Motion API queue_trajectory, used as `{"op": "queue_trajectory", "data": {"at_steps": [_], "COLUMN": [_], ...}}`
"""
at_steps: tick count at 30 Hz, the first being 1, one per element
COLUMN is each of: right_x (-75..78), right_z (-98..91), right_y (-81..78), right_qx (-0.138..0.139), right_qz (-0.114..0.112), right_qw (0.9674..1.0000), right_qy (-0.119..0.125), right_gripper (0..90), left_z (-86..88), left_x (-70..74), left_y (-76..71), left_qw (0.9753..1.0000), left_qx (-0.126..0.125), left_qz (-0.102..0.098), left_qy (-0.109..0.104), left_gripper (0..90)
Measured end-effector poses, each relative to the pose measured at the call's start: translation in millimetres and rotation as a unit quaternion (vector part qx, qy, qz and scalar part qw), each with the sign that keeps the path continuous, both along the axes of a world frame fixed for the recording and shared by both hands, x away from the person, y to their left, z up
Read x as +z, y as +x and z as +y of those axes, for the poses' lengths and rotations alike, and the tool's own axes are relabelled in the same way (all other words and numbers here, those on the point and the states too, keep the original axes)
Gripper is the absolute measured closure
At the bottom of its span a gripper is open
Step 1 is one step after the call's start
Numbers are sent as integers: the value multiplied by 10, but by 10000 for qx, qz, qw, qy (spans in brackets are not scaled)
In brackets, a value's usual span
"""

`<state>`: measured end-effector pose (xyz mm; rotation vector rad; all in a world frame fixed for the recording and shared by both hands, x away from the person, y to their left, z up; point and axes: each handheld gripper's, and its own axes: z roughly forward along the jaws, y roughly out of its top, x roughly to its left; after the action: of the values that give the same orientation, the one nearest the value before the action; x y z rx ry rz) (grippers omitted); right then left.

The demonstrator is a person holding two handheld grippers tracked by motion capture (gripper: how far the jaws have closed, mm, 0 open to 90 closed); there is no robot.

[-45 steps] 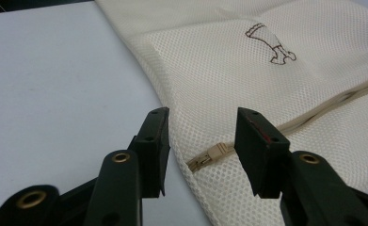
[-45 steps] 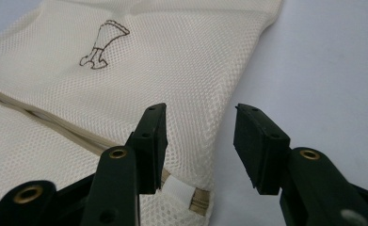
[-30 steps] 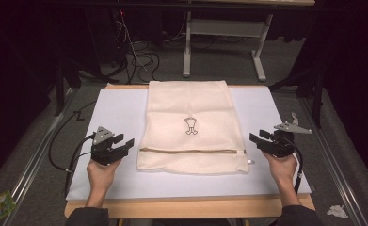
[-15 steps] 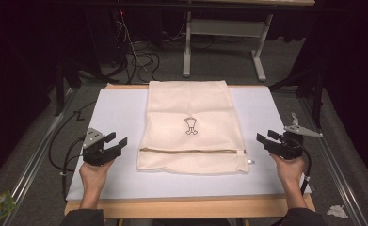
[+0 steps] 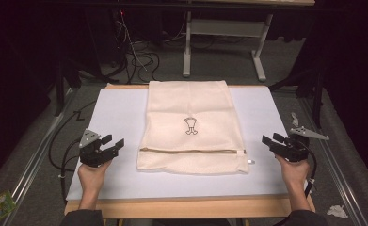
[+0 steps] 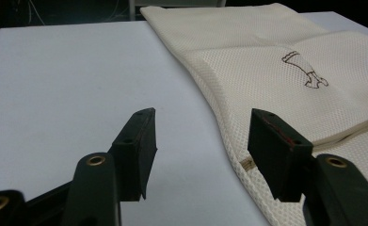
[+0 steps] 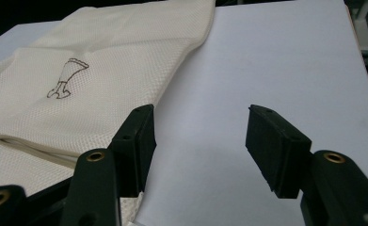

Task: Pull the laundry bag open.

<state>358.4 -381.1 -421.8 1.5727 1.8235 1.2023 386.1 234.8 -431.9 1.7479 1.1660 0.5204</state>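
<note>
Cream mesh bag (image 5: 193,127) lies flat mid-table on the white sheet (image 5: 120,110), far edge at the sheet's far edge, zipper (image 5: 191,151) running across near its front edge. Left gripper (image 5: 113,146) sits beside the bag's left edge, jaws spread, nothing between them. Right gripper (image 5: 272,141) sits beside the right edge near the zipper pull (image 5: 250,161), jaws spread too. Bare sheet both sides of the bag and a strip in front, up to the wooden table edge (image 5: 186,207).

One cream mesh bag (image 5: 191,127) lies between the claws, on one white mat (image 5: 116,117). Two grippers flank it: the left gripper (image 5: 112,145) and the right gripper (image 5: 272,141).
</note>
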Motion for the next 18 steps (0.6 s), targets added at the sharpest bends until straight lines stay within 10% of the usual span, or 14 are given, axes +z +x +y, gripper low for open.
{"op": "queue_trajectory", "data": {"at_steps": [18], "right_x": [-202], "right_z": [-89], "right_y": [11], "right_qx": [-27], "right_qz": [197], "right_qw": [9996], "right_qy": [183], "right_gripper": [440], "left_z": [-6], "left_x": [-116], "left_y": [90], "left_qw": [9996], "left_qx": [115], "left_qz": [268], "left_qy": [-12], "left_gripper": [420]}}
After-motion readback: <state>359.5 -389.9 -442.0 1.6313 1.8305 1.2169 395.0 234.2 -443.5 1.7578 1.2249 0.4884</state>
